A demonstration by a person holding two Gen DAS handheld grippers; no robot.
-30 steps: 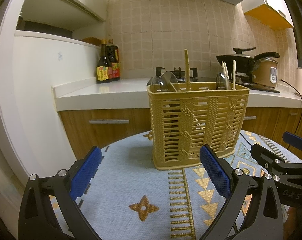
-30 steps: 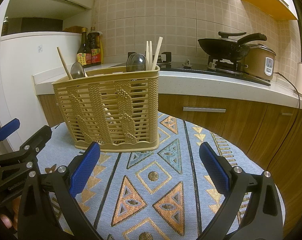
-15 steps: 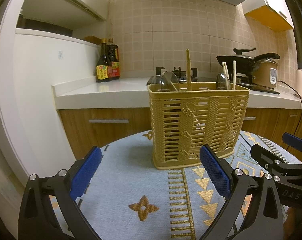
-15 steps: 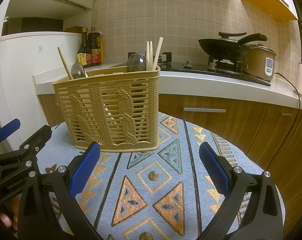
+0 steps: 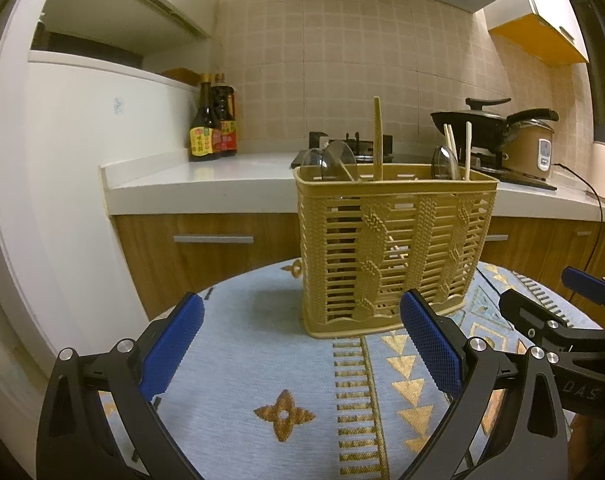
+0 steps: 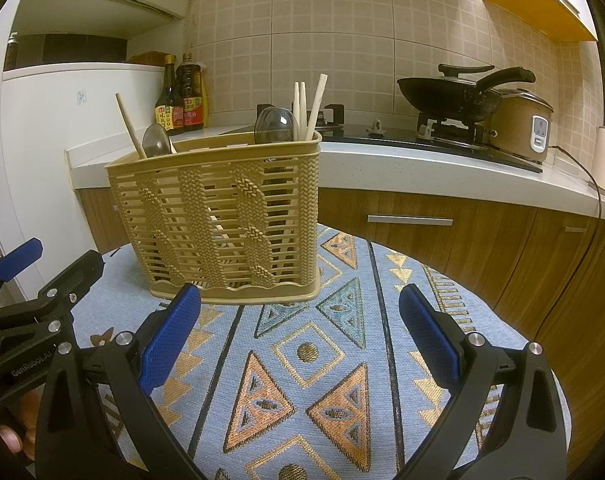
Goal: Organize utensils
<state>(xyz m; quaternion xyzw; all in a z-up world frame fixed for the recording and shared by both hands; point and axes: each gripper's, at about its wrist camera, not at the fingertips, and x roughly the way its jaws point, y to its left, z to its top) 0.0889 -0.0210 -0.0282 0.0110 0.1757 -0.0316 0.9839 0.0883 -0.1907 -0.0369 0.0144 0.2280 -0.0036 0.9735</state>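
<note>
- Left gripper (image 5: 302,344) reads "GenRobot.AI"; wide open, empty.
- Right gripper (image 6: 300,332) gapes, empty.
- Ahead: one utensil basket (image 6: 222,216); two labelled sauce bottles (image 5: 213,130) beyond.

"GenRobot.AI" on left gripper (image 6: 18,272); "DAS" on right gripper (image 5: 542,300).

Over the past second the left wrist view has crept slightly closer to the woven utensil basket (image 5: 394,248), which has slid marginally leftward in frame; the right wrist view has barely edged nearer the basket.
</note>
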